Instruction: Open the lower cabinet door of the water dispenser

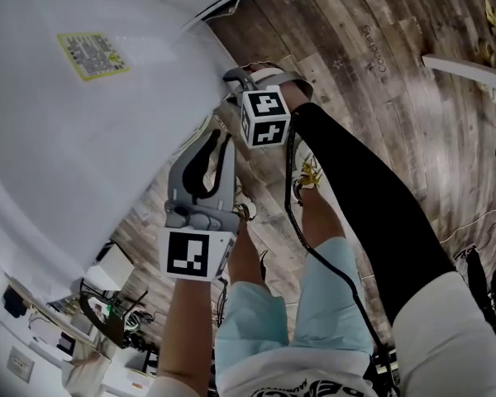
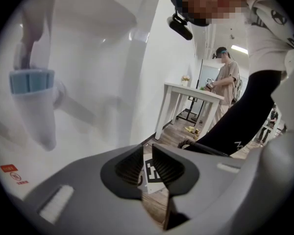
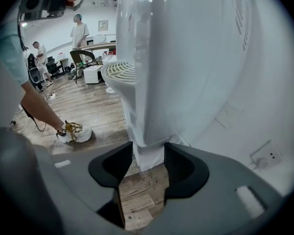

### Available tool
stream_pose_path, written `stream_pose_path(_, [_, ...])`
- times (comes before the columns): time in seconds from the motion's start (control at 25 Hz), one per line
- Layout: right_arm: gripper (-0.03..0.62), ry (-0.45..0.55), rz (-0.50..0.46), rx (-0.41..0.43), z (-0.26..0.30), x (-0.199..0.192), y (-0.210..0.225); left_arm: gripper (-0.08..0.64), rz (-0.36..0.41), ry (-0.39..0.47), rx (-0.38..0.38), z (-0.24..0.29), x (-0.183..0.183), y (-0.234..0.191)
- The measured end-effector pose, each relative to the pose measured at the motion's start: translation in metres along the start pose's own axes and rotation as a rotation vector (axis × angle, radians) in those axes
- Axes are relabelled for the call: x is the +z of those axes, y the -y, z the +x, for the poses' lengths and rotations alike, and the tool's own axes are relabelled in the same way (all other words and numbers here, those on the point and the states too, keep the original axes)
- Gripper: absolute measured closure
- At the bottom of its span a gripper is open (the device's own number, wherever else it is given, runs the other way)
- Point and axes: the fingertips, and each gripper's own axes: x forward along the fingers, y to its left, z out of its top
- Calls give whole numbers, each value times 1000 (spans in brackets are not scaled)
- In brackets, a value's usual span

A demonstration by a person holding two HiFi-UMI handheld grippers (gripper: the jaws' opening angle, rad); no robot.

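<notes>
Down at the foot of the water dispenser [image 3: 196,58], the right gripper [image 3: 148,150] stands wide, what looks like an edge of the lower cabinet door [image 3: 154,126] between its jaws, unpressed; the left gripper [image 2: 147,155] is narrow and empty. Likely risk: pulling before the pads bite lets the smooth edge slip out, leaving the door shut

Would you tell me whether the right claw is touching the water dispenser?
Cannot tell. In the right gripper view the bottom corner of the water dispenser fills the gap between the open jaws of the right claw, but contact is not plain.
</notes>
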Motion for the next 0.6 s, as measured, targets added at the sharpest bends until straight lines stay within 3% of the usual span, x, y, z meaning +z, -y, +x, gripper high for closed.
stream_pose_path(0.16, [413,0,-17,17,-5,-6,-13,491,21,-7,-8,-1,-3,2])
stream_pose_path(0.36, [411,1,37,-7,-8,-6,-19,491,34,-12,-7,-4,-4,2])
stream_pose_path(0.6, [413,11,69,-1,-10,-8,-26,491,66,-43,40,-7,-12,-7])
